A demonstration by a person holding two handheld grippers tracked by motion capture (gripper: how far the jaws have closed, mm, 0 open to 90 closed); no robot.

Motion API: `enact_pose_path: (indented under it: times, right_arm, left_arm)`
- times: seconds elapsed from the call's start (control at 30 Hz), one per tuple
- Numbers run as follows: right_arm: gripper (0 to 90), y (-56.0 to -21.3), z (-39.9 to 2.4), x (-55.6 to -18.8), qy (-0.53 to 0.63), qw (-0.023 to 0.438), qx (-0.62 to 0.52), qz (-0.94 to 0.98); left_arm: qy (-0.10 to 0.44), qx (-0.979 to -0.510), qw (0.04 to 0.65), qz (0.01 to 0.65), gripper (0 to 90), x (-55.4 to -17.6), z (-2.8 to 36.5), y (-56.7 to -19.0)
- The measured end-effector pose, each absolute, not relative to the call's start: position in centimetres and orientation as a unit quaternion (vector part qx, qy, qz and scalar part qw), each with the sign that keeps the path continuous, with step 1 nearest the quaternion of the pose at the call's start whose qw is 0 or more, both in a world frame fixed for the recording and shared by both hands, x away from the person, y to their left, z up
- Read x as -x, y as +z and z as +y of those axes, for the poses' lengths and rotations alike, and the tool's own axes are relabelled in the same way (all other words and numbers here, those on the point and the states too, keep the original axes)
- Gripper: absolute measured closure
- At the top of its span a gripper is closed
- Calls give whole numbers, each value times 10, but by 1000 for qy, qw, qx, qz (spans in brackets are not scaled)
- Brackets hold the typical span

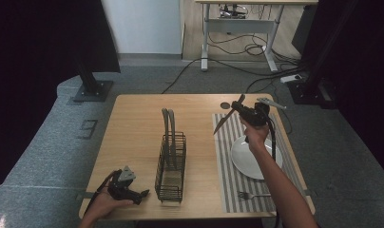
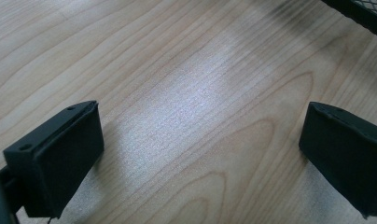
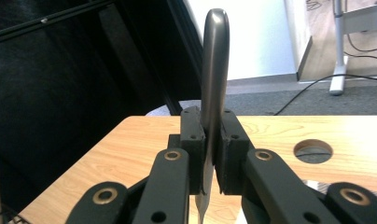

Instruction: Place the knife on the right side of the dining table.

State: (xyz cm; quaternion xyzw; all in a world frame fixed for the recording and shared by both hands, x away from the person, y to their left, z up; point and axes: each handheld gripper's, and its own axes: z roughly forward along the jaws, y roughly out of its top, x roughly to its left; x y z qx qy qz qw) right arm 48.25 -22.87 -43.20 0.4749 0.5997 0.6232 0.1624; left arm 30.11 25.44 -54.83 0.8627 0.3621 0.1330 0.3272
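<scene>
Dim, dark-edged room; soft glare on the table (image 2: 196,107); near fingers (image 3: 210,154) perhaps slightly blurred

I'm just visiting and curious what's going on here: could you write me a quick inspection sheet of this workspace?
Surface: wooden table with a round hole; striped mat on its right side.
Job's things: knife held above the mat; wire rack mid-table.
Clutter: plate and fork on the mat.
Grippers: right gripper shut on the knife; left gripper open, resting on the table.
Cables: several on the floor.
Surroundings: desk, dark curtains.
</scene>
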Motion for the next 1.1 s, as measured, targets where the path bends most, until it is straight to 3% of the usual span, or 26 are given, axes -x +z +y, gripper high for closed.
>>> enact_pose_path:
  times: [1.1]
  right_arm:
    - [827, -460, -256, -514, 603, 188, -533, 563]
  left_arm:
    - [133, -863, 327, 362, 0, -301, 254, -548]
